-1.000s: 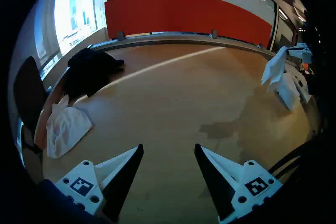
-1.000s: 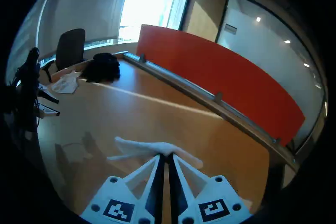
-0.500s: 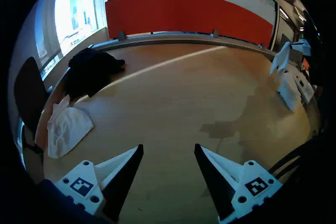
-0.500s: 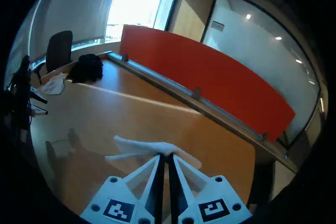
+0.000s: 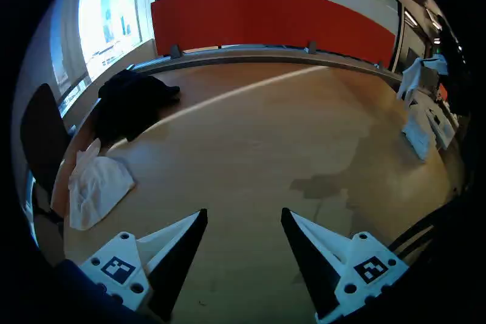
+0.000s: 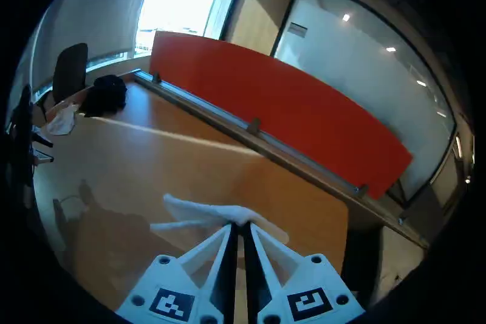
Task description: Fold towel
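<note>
White towel hangs pinched in the right gripper, jaws clamped on it above the bench beside the red divider, while the left gripper hovers with jaws apart, so such a thin grip may slip.

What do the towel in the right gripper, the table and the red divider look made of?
The towel looks like soft white cloth, probably cotton: it creases limply at the right gripper. The table has a smooth wood-look top, laminate or veneer, with a faint sheen. The red divider is a matte panel; fabric or plastic, cannot tell.
</note>
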Action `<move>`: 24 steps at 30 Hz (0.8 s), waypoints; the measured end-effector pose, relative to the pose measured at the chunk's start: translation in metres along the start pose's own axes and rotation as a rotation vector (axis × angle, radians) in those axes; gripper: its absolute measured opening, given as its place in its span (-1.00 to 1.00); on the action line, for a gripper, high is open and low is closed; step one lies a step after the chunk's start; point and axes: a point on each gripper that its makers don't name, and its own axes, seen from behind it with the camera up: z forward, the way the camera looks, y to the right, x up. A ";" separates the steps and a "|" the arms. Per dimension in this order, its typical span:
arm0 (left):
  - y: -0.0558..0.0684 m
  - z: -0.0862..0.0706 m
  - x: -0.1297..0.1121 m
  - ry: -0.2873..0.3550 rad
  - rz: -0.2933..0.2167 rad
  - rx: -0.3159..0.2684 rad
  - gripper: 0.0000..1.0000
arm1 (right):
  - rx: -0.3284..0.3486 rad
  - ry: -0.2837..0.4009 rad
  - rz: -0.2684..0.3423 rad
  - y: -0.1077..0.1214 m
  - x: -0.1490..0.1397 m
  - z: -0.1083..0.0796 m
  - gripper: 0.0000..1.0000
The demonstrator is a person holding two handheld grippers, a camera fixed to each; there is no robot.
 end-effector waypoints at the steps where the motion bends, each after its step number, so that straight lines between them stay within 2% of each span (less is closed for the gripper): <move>1: 0.000 0.000 0.001 0.000 0.000 0.000 0.80 | -0.005 -0.002 0.003 0.004 -0.001 -0.001 -0.88; 12: 0.005 0.001 0.005 0.001 0.013 -0.003 0.80 | -0.056 -0.033 0.023 0.042 -0.020 -0.009 -0.88; 24: 0.011 -0.001 0.008 0.002 0.032 -0.009 0.80 | -0.086 -0.077 0.054 0.056 -0.059 -0.027 -0.88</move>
